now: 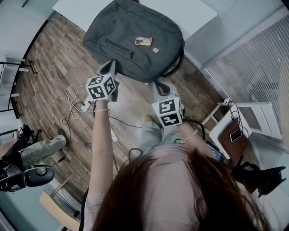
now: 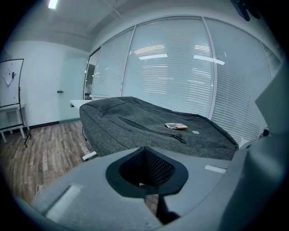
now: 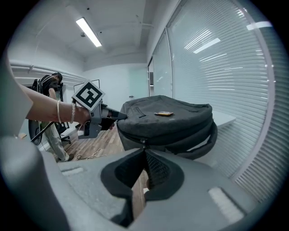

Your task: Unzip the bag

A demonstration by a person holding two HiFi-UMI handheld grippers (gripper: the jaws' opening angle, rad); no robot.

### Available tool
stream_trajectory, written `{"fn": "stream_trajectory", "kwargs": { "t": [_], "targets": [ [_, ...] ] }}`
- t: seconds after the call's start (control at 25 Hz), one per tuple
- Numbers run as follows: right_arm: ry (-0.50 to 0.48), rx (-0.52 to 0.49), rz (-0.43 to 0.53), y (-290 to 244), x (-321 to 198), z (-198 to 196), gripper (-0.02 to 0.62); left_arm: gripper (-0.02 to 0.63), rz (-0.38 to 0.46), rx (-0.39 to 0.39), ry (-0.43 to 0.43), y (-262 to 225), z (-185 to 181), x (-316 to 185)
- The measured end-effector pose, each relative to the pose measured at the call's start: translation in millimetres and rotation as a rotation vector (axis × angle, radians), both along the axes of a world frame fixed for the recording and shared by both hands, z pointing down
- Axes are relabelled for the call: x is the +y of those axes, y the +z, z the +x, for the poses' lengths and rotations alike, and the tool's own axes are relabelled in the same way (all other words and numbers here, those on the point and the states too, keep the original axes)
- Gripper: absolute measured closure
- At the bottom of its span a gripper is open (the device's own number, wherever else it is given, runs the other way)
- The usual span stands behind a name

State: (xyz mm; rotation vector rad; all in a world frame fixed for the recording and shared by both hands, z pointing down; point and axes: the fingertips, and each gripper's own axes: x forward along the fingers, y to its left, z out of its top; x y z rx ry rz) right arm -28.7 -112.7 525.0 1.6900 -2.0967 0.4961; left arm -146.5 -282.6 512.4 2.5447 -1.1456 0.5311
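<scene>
Two tools are held just short of a charcoal backpack [image 1: 135, 43] that lies flat on a smooth white worktop [image 1: 198, 13], with its near edge overhanging the wood-plank floor [image 1: 54, 58]. The bag is a soft, rounded slab of coarse woven fabric. A slanted pocket zipper [image 1: 119, 48] cuts across its upper face, ending in a dark pull. Beside that lie a small glossy orange-and-white packet [image 1: 144, 41] and a tiny pale patch [image 1: 155, 50]. A thick padded strap [image 1: 178, 63] curves out along the bag's right side.

The left tool [image 1: 109, 64] is grey moulded plastic topped by a cube with black-and-white square markers [image 1: 101, 86]. It points at the bag's near left edge. In the left gripper view its jaws are pressed together, the dark mesh-textured pads meet, and nothing lies between them.

The right tool [image 1: 158, 85], with its own marker cube [image 1: 168, 112], points at the bag's near side wall. In the right gripper view its jaws also stand together. A small metal zipper pull [image 3: 143, 142] on the side seam sits right at their tips. I cannot tell whether the pull is pinched. Ribbed horizontal blinds [image 2: 180, 72] cover the windows behind.
</scene>
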Motion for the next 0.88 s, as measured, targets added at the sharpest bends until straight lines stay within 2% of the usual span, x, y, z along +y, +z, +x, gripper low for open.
{"fn": "stream_trajectory", "kwargs": {
  "t": [0.88],
  "targets": [
    [0.031, 0.034, -0.012, -8.2, 3.7, 33.1, 0.589, 0.597, 0.011, 0.003, -0.013, -1.3, -0.8, 1.7]
  ]
}}
